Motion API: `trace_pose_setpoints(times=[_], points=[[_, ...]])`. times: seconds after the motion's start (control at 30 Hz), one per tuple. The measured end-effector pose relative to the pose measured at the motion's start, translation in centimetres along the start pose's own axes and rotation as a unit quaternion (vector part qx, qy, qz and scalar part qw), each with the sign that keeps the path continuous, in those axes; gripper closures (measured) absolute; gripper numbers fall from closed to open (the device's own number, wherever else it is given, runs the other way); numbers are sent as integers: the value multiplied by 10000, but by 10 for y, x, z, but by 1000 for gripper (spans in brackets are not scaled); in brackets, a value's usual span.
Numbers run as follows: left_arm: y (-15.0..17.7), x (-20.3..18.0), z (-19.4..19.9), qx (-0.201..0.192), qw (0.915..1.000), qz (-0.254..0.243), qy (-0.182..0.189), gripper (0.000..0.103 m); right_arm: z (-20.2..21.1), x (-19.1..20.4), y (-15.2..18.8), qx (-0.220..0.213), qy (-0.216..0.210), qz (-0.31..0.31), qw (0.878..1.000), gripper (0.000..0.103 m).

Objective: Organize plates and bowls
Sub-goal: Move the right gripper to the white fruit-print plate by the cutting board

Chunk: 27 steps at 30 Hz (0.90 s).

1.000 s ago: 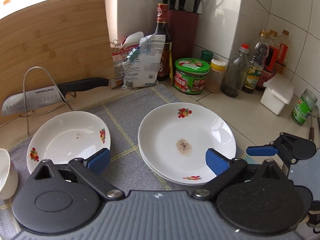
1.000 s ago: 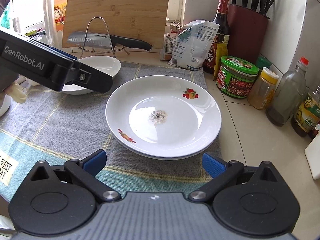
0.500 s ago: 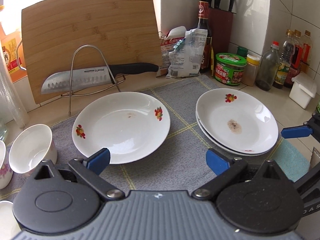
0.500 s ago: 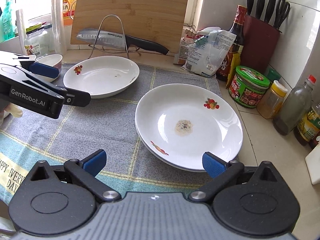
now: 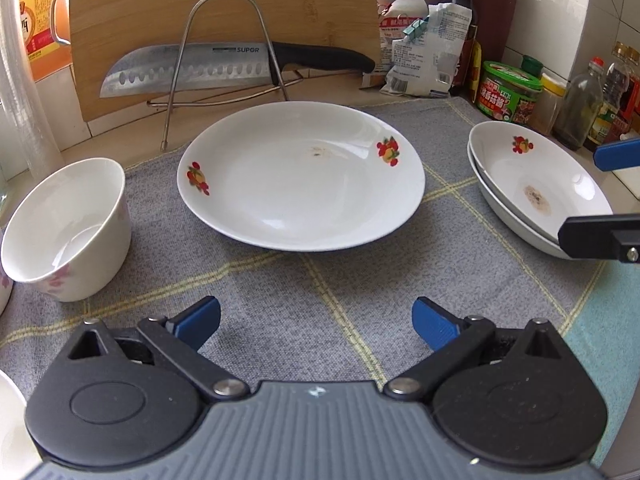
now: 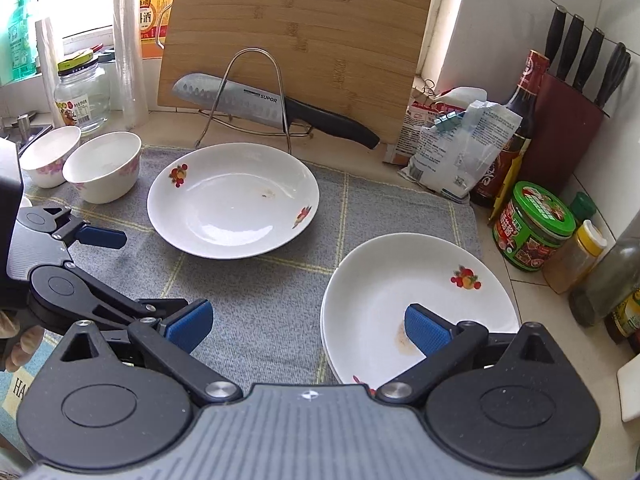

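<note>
Left tongs [image 5: 316,320] spread wide, empty, squared up to single plate [image 5: 300,176] on grey mat [image 5: 280,292], likely next pick. Right tongs [image 6: 308,326] also agape, empty, over near edge of plate stack [image 6: 420,280] at mat's right end; probable drop point. Bowls [image 6: 102,166] grouped left, apart from plates, untouched.

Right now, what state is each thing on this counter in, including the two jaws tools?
Left gripper: jaws open, empty.
Right gripper: jaws open, empty.
Single white fruit-print plate: upright on grey cloth, faint smear.
Stacked white plates: two nested, top one stained.
White floral bowls: upright, side by side.
Steel kitchen knife: resting on wire rack.
</note>
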<state>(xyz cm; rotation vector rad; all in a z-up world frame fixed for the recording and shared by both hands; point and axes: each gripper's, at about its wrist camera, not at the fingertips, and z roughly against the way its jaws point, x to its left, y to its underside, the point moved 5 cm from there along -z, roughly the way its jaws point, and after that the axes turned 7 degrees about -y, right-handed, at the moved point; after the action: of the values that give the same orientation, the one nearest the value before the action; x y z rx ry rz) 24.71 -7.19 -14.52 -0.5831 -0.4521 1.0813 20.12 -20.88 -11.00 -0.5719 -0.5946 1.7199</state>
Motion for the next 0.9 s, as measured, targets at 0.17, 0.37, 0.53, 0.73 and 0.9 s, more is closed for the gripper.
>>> trace_pose_setpoints(times=[0.17,0.37,0.53,0.73,0.9], points=[[-2,4,-10,16,9998,126,-127,1,-23,-4,-22,92,-220,206,9995,0],[-9,-1,-20,16,9992,95,-399,0,-54,-23,-42,183,-685,356,9968,0],[-18,-2,-29,-41,9980,287,-569,0,-77,-39,-62,201,-1100,609,9919,0],[-22,-2,-32,-112,9973,355,-635,0,-106,-47,-81,380,-1461,786,9854,0],[-22,-1,-33,-194,9976,303,-587,0,-126,-42,-88,564,-1597,885,9816,0]])
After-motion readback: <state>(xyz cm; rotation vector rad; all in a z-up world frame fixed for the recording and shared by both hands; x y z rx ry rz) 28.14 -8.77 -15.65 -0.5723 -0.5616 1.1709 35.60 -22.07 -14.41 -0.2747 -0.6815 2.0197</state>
